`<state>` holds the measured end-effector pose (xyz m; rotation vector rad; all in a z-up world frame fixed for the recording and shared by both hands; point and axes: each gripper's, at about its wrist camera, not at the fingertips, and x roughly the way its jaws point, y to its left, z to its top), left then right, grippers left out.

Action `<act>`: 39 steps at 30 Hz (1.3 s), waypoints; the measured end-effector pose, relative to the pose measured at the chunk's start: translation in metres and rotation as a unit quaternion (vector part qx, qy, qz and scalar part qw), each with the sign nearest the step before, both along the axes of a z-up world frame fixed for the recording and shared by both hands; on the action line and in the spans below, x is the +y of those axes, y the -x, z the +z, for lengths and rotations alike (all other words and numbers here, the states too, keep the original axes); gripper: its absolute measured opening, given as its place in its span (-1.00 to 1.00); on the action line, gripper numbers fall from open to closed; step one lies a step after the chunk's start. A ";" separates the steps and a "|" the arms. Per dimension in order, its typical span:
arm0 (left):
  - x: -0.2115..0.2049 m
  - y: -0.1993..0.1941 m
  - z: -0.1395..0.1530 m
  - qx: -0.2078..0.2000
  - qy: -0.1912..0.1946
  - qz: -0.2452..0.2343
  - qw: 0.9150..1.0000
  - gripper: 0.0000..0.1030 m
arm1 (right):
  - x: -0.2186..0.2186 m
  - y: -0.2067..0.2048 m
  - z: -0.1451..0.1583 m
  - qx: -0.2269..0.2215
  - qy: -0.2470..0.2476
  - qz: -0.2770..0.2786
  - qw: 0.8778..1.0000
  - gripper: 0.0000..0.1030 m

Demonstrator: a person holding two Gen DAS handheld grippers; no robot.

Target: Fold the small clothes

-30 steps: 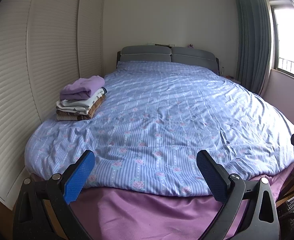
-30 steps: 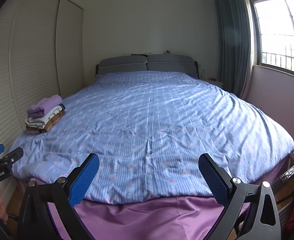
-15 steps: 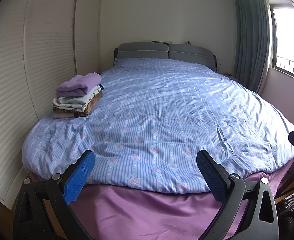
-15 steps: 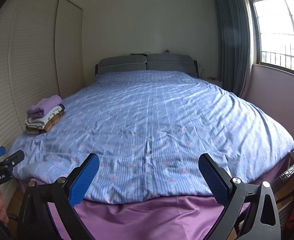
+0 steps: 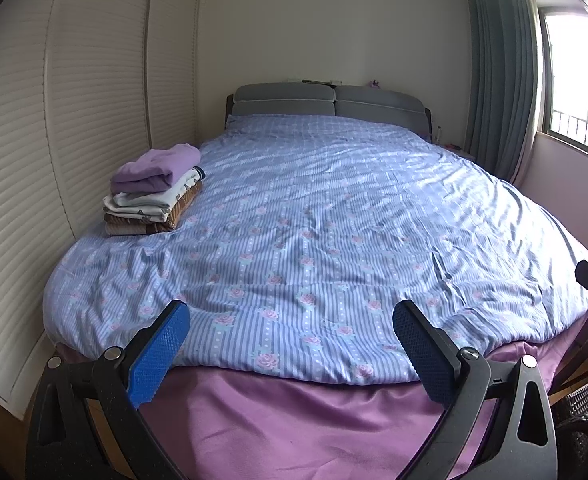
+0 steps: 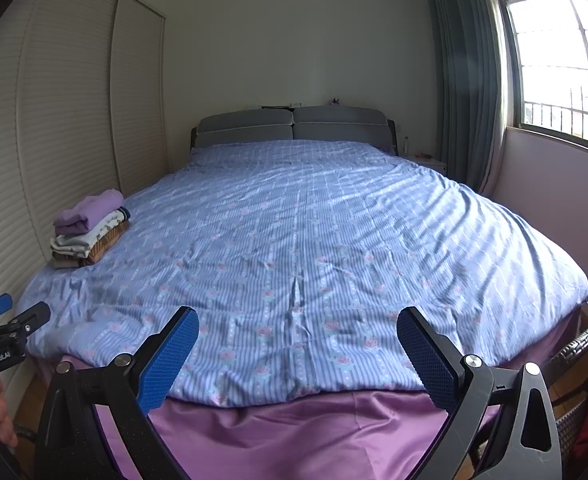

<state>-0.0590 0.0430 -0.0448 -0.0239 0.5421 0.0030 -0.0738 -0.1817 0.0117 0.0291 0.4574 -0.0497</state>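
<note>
Folded clothes stack (image 5: 154,196) sat at ten o'clock on the duvet (image 5: 314,240); both hand-held grippers (image 5: 290,344) (image 6: 298,348) remained spread, empty, view slightly raised.

one bed (image 5: 334,220), one stack of folded clothes (image 5: 154,192), two grippers (image 5: 290,336) (image 6: 298,336)

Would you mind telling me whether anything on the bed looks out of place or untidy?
Nothing stands out. The stack of folded clothes sits neatly near the left edge of the quilt, which is only lightly wrinkled. Both the left gripper and right gripper are open and empty.
</note>
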 end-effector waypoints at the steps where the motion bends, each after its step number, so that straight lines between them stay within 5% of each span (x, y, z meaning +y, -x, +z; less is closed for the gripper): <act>1: 0.000 0.000 0.000 0.000 0.001 0.000 1.000 1.00 | 0.000 0.000 0.000 0.000 0.000 0.000 1.000 0.95; 39: 0.003 -0.001 0.002 0.007 0.010 -0.015 1.000 1.00 | 0.000 0.001 -0.001 0.005 -0.007 0.001 1.000 0.95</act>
